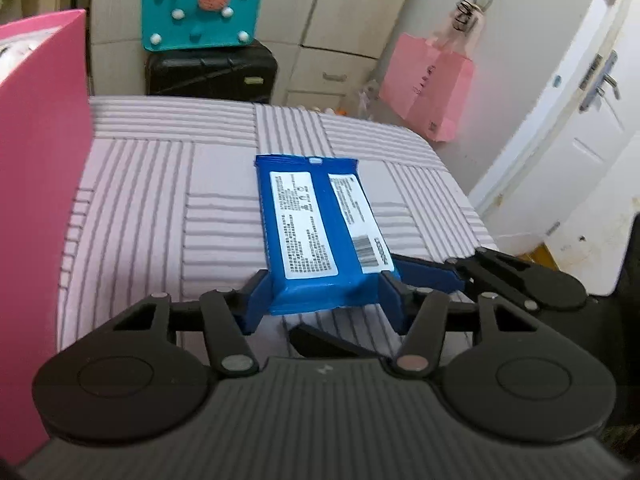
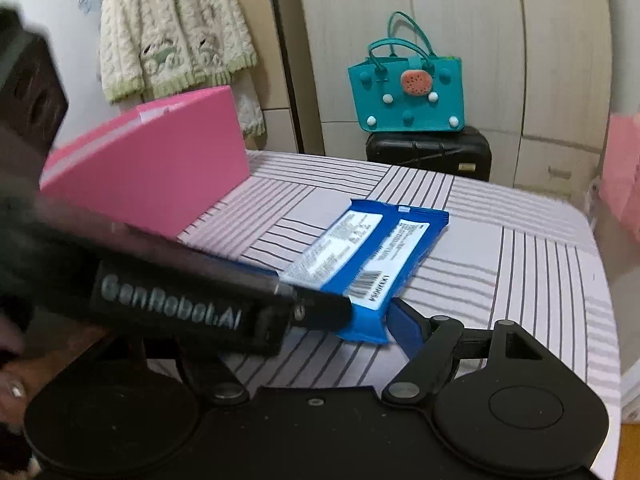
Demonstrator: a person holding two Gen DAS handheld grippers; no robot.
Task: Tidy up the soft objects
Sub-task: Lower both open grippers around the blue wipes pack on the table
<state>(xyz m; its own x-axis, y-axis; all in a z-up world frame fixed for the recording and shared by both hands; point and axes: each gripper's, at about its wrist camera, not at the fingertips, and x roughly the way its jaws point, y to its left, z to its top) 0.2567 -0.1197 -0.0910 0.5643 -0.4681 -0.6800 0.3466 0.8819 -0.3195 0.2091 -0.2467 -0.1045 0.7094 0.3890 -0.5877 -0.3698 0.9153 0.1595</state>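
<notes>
A blue pack of wipes (image 1: 316,224) lies label-side up on the striped pink cover (image 1: 160,208), its long side pointing away from me. My left gripper (image 1: 325,296) has its blue fingers (image 1: 258,300) pressed against both sides of the pack's near end. In the right wrist view the same pack (image 2: 372,248) lies slantwise, and the left gripper's black body (image 2: 192,304) crosses over its near end. My right gripper (image 2: 316,334) stands wide. Its right finger (image 2: 404,330) is just beside the pack's near corner, and its left finger is hidden behind the left gripper.
A tall pink box (image 1: 40,168) (image 2: 160,184) stands on the cover at the left. Beyond the far edge a teal felt bag (image 1: 200,12) sits on a black suitcase (image 1: 212,68). A pink paper bag (image 1: 428,84) hangs by a white door (image 1: 580,120).
</notes>
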